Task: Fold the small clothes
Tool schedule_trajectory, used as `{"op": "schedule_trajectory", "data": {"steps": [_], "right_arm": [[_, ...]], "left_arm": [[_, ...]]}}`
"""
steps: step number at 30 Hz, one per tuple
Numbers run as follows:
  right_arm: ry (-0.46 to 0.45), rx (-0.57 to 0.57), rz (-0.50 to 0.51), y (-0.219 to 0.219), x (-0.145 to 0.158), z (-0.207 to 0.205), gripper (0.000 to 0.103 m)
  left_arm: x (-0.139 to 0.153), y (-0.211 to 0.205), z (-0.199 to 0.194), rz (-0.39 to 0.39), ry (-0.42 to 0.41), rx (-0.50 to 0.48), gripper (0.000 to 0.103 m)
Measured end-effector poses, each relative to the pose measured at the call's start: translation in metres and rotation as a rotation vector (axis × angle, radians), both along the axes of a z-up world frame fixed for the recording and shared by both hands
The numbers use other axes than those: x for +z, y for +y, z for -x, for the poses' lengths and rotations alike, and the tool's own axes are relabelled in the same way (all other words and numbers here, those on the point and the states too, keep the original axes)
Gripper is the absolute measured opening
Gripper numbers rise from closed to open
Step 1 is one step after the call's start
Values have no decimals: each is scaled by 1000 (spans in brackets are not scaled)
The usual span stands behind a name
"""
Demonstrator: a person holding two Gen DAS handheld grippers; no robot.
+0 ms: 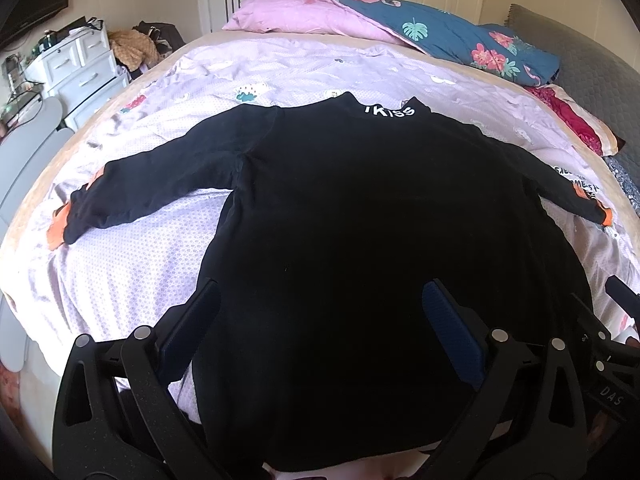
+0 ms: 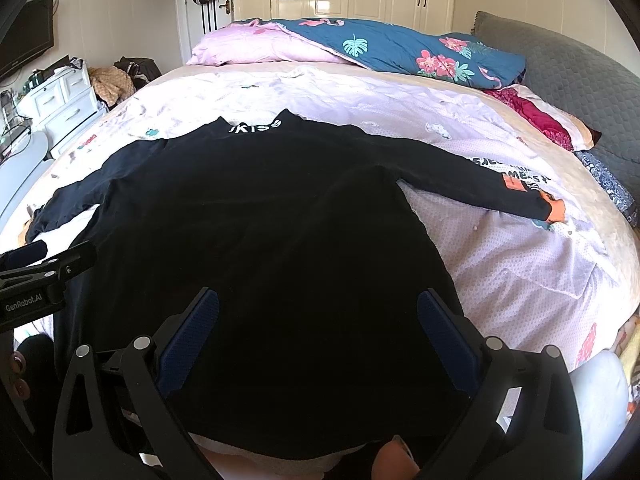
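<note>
A small black long-sleeved top (image 1: 360,208) (image 2: 248,220) lies flat on the bed, collar with white lettering (image 1: 390,111) (image 2: 255,127) at the far end and both sleeves spread out. Its left sleeve (image 1: 152,184) ends in an orange cuff, as does the right sleeve (image 2: 516,192). My left gripper (image 1: 320,292) stands open over the lower left part of the top, near the hem. My right gripper (image 2: 318,302) is open too, above the lower right part. Nothing sits between either pair of blue pads. The near hem hangs at the bed's edge.
The bed has a pale patterned sheet (image 2: 500,264). A pink and blue floral duvet (image 2: 380,48) is bunched at the far side, a grey headboard (image 2: 580,92) to the right. White drawers (image 1: 80,68) stand left of the bed. My left gripper's body (image 2: 36,280) shows at the right view's left edge.
</note>
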State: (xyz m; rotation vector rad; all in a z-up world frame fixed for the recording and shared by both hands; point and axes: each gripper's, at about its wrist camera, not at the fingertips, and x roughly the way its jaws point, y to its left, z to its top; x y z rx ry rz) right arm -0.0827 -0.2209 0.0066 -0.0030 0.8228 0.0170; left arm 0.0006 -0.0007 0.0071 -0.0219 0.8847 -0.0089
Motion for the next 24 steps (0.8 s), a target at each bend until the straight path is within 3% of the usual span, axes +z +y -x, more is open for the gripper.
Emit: {"op": "schedule_trajectory", "data": {"steps": [24], "right_arm": [[-25,-58,-29,-13,24,-56,99]], "left_arm": [[19,-1,-50,9,-2,24,95]]}}
